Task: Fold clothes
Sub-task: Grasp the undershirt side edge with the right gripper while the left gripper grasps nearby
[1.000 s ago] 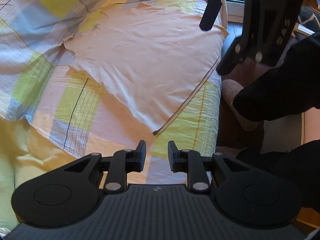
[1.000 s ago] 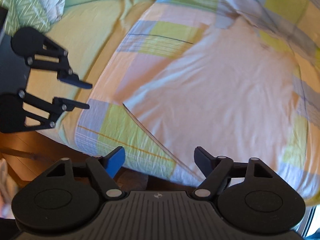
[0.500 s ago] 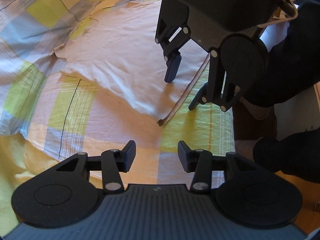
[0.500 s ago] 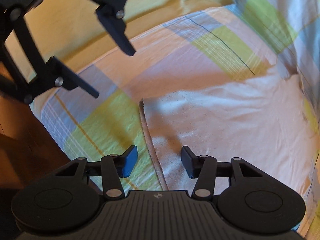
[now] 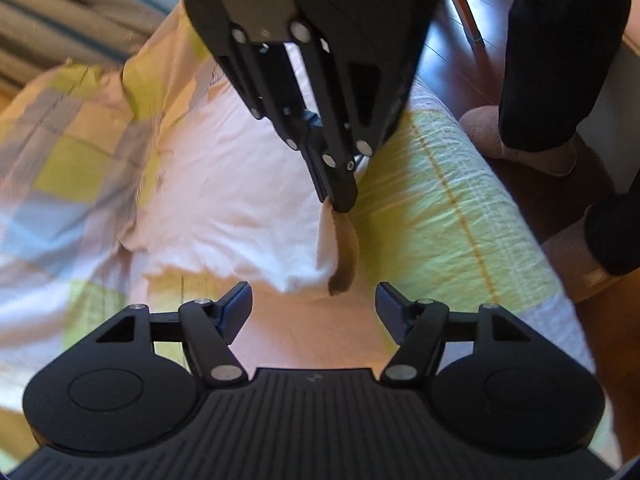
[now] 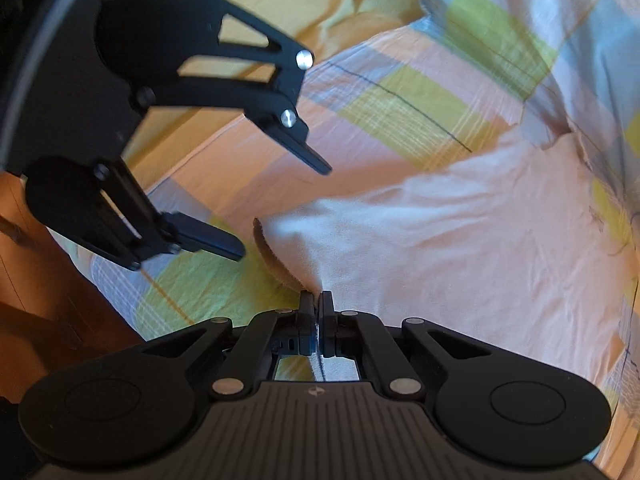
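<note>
Cloth [image 6: 440, 232] hem clenched in right tool [image 6: 316, 300] on the bed [image 5: 440, 208]; left tool [image 5: 314, 304], released, should pinch the drooping corner squarely.

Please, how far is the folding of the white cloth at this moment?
Done: the white cloth lies spread on the checked bedcover. In hand: the right gripper is shut on the cloth's brown-trimmed hem near one corner and lifts it a little, while the left gripper is open beside that corner, holding nothing. Left: no fold shows yet, so all the folding remains.
</note>
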A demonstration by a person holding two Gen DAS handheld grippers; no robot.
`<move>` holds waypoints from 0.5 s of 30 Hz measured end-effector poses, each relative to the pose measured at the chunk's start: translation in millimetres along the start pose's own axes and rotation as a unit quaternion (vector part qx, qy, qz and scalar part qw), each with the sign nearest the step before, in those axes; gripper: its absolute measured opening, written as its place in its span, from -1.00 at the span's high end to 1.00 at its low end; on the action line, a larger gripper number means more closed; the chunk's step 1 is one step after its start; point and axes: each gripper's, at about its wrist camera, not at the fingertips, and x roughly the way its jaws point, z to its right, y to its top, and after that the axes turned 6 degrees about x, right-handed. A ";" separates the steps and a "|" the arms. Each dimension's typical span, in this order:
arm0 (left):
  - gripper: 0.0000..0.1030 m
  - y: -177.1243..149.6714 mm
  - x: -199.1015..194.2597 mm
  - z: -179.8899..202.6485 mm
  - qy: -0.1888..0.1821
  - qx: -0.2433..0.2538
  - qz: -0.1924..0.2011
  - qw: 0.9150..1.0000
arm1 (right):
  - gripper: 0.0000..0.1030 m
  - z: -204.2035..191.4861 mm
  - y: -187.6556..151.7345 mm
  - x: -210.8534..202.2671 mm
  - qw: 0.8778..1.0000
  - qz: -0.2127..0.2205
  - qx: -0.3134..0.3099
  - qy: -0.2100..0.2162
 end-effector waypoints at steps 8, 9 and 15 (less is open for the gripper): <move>0.89 11.0 15.7 -26.1 -0.013 0.011 0.034 0.999 | 0.97 19.0 -8.3 -21.1 0.998 0.024 0.053 -0.001; 0.90 11.7 14.7 -33.1 -0.015 -0.001 0.033 0.999 | 0.76 20.0 -11.3 -21.6 0.998 0.028 0.057 -0.008; 0.91 16.8 11.3 -85.5 -0.063 -0.140 0.019 0.988 | 0.16 11.1 -34.7 -14.0 0.995 0.032 0.081 -0.057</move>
